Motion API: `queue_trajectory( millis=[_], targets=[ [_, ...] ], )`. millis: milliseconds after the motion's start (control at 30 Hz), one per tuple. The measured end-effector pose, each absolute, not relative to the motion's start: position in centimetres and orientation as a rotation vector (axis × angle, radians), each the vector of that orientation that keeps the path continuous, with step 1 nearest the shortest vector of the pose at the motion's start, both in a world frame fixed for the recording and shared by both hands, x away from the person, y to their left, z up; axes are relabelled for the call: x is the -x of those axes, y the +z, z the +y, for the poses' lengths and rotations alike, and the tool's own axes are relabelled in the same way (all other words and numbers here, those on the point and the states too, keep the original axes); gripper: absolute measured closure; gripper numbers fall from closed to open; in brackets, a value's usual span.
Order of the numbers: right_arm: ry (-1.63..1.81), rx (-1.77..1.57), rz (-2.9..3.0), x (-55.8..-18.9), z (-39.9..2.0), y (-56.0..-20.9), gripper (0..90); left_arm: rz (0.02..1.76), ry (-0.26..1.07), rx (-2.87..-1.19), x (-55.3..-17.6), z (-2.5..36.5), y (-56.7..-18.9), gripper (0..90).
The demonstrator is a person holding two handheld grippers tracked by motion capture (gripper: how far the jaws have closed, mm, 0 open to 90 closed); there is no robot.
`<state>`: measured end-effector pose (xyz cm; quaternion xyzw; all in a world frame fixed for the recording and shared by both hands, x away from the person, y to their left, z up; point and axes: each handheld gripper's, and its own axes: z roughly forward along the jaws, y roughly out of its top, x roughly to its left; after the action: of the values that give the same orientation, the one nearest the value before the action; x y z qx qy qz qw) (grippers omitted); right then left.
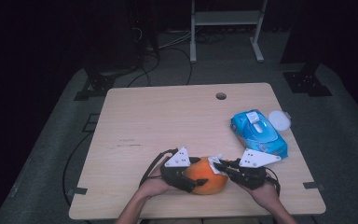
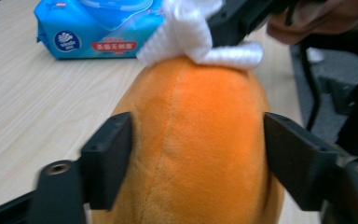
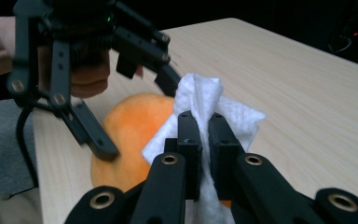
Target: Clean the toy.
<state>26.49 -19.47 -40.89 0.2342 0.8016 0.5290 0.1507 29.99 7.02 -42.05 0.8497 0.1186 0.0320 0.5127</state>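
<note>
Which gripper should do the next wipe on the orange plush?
Right. The right gripper is shut on the white wipe, already against the orange plush. The left gripper straddles the plush, better for steadying.

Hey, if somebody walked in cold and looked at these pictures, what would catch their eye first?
Most striking is the orange plush toy at the table's near edge, set between the left gripper's jaws, with a small gap at the right jaw. The right gripper is shut on a white wipe pressed against the toy's top. Beyond that, a blue wipes pack lies near the table's right edge with a round white lid beside it.
</note>
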Motion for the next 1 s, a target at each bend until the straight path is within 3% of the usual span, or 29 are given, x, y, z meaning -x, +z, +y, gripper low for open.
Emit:
queue_trajectory(
  millis=[133, 200, 367, 433, 633, 1000],
  targets=[
    [1.529, -0.678, 2.315, -26.4, -20.6, -41.2, 84.7, 0.370, -0.001, -2.044, -31.0, 7.5, -42.4, 10.1],
    [1.527, -0.694, 2.311, -26.4, -21.3, -41.3, 84.7, 0.375, -0.041, -2.037, -31.3, 7.4, -43.0, 10.6],
    [1.531, -0.719, 2.294, -26.6, -21.3, -41.0, 84.7, 0.336, 0.042, -2.040, -30.6, 7.1, -42.5, 30.8],
    [1.553, -0.696, 2.285, -26.6, -20.4, -40.5, 84.7, 0.306, 0.079, -2.043, -30.2, 6.7, -42.0, 34.7],
    [1.535, -0.592, 2.287, -26.2, -17.9, -39.4, 84.7, 0.296, 0.136, -2.039, -29.8, 6.5, -41.6, 38.9],
    [1.496, -0.751, 2.249, -26.8, -21.6, -40.4, 84.7, 0.333, 0.156, -1.970, -30.1, 6.7, -41.1, 39.7]
  ],
)
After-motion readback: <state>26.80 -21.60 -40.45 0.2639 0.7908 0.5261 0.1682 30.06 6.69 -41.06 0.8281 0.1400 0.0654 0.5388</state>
